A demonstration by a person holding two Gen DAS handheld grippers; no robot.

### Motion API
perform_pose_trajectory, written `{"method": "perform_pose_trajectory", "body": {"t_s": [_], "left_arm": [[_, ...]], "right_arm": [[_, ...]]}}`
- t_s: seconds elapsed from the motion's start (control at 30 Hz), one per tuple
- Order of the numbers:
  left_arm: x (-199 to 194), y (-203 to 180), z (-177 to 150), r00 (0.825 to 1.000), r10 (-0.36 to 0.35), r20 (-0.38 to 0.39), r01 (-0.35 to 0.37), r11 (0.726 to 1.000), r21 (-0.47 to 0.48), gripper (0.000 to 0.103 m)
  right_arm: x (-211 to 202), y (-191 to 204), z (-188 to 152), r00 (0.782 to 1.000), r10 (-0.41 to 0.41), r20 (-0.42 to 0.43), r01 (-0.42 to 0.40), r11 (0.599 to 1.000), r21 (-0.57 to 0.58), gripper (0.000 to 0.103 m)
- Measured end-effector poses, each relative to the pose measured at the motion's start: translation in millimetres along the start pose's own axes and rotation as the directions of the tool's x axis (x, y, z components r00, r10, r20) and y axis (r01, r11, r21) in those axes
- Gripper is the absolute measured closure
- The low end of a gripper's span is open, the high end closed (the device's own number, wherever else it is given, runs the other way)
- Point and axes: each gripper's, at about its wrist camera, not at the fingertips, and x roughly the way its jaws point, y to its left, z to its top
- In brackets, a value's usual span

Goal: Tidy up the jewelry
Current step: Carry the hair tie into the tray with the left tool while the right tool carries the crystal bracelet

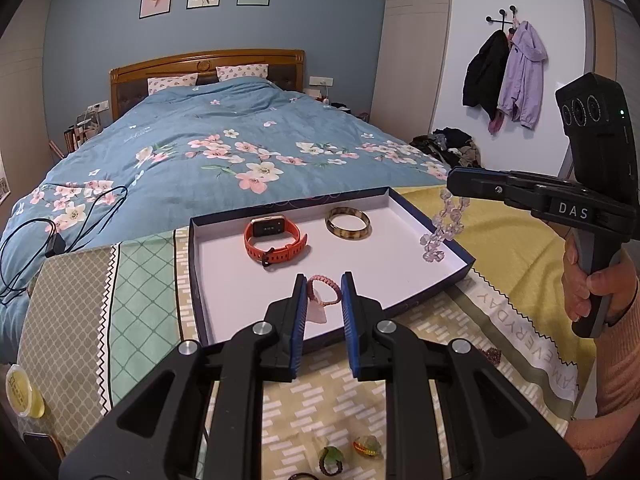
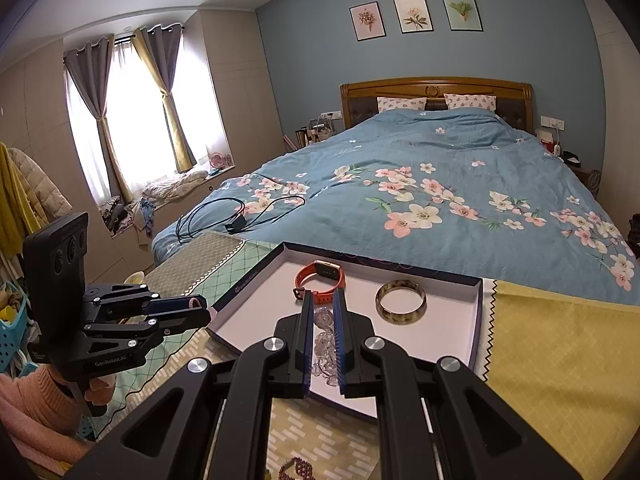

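Two grippers are at work over one shallow box tray (image 1: 404, 204), and each holds a piece of jewelry.

On the left, the left gripper (image 1: 324, 280) has its jaws nearly closed on a pink braided bracelet (image 1: 326, 290). A pale charm hangs from it between the jaws. It is held up over the near end of the tray, probably so it can be set down inside with the other pieces. Past the jaws, in the tray, lie an orange watch (image 1: 276, 240) and, to its right, a brown bangle (image 1: 347, 220). They lie apart, likely so they do not get tangled.

On the right, the right gripper (image 1: 452, 184) has its jaws shut tight on a clear bead necklace (image 1: 440, 228). The beads hang down from the jaws over the right side of the tray (a floppy string has to be carried high).

The left wrist view shows the necklace hanging in a long loop. It also shows two small green pieces (image 1: 352, 450) on the tabletop (image 1: 312, 408), below the jaws. The right wrist view shows neither, but it shows the beads squeezed between its own jaws, and a dark red bead bracelet (image 2: 298, 470) on the cloth below them. It also shows the left gripper from the side, with only a bit of pink poking out.
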Motion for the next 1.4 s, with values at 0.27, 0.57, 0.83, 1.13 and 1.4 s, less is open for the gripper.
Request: {"method": "perform_pose_trajectory", "body": {"t_s": [0.27,0.57,0.83,1.13,1.4], "left_arm": [[6.1,2.4,7.2,1.000,0.013,0.006,-0.013,1.000,0.001,0.086],[14.8,7.7,12.1,1.000,0.025,0.003,-0.025,1.000,-0.010,0.086],[21.2,10.4,14.8,1.000,0.029,0.000,-0.029,0.999,-0.014,0.086],[26.6,10.5,18.5,0.999,0.035,-0.005,-0.035,0.999,-0.015,0.086],[37.0,13.5,21.4,0.999,0.045,-0.018,-0.046,0.999,-0.020,0.086]], "right_arm": [[9.7,-6.4,4.2,1.000,-0.002,-0.011,0.003,1.000,0.011,0.095],[21.5,-14.2,6.9,1.000,-0.004,-0.025,0.004,1.000,0.024,0.095],[23.2,-14.5,7.4,1.000,-0.005,-0.023,0.005,1.000,0.024,0.095],[25.9,-15.8,8.2,1.000,-0.004,-0.027,0.004,1.000,0.024,0.095],[28.5,-17.1,9.0,1.000,-0.003,-0.028,0.004,1.000,0.025,0.095]]}}
